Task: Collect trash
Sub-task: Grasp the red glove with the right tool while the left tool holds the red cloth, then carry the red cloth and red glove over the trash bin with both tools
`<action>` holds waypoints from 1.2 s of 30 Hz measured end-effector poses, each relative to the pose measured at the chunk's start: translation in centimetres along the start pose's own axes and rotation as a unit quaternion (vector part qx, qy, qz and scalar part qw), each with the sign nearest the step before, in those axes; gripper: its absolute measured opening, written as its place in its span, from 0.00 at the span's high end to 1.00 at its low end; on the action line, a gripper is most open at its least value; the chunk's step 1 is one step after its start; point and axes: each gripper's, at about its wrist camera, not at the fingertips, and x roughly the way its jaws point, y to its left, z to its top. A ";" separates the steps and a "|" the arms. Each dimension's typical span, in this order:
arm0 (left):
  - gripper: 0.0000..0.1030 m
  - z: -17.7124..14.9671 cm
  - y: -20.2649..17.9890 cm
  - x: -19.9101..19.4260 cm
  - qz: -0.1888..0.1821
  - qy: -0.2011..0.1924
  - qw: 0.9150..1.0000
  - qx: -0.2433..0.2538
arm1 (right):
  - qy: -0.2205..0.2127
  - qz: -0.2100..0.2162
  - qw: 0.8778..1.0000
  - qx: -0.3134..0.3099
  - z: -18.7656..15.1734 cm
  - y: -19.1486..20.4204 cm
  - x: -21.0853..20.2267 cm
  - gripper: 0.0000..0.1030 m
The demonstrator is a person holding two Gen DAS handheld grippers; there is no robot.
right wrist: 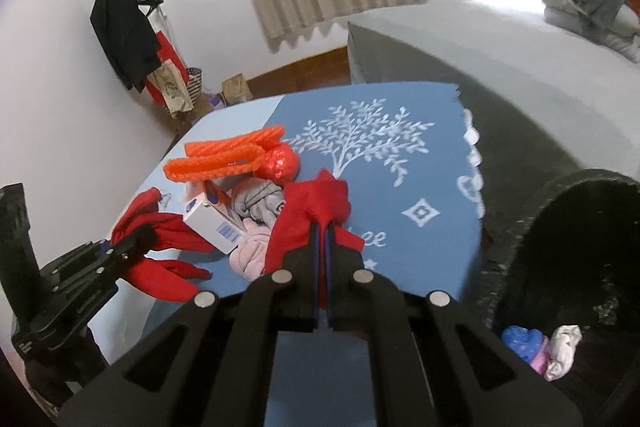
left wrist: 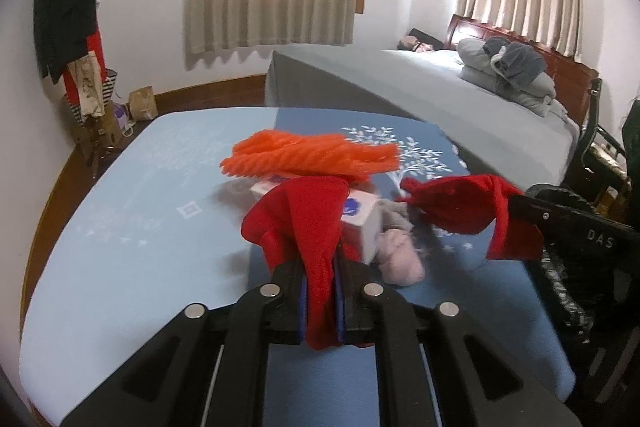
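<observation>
Gripping red cloth, both claws are closed: the left claw pinches one bunch of red cloth between its blue pads, and the right claw pinches another bunch. Whether these are two ends of one piece or two separate pieces cannot be told.

Landmark: the white box on the blue surface.
- Orange mesh netting lies just behind the box, touching it.
- Pinkish-grey balled cloth sits against the box on the side toward the bin.
- Left claw's red bunch hangs just in front of the box in the left wrist view; right claw's bunch is beyond the balled cloth, toward the bin.
- Black bin stands off the surface edge, well apart from the box, by the bed.

Progress, as judged: early to middle. The bin already holds a blue wad and a white-and-pink wad. Red cloth is lifted but not yet binned; box, netting and balled cloth remain on the surface.

Hard to make out: the bin's depth and far contents are dark; box lettering is blurred; part of the box is hidden by red cloth and netting; the surface's near edge is cut off by the claws.
</observation>
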 end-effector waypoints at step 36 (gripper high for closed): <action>0.90 -0.4 -0.8 1.7 -0.009 0.016 1.000 0.014 | 0.078 -0.010 0.997 -0.002 -0.7 -0.8 7.7 0.82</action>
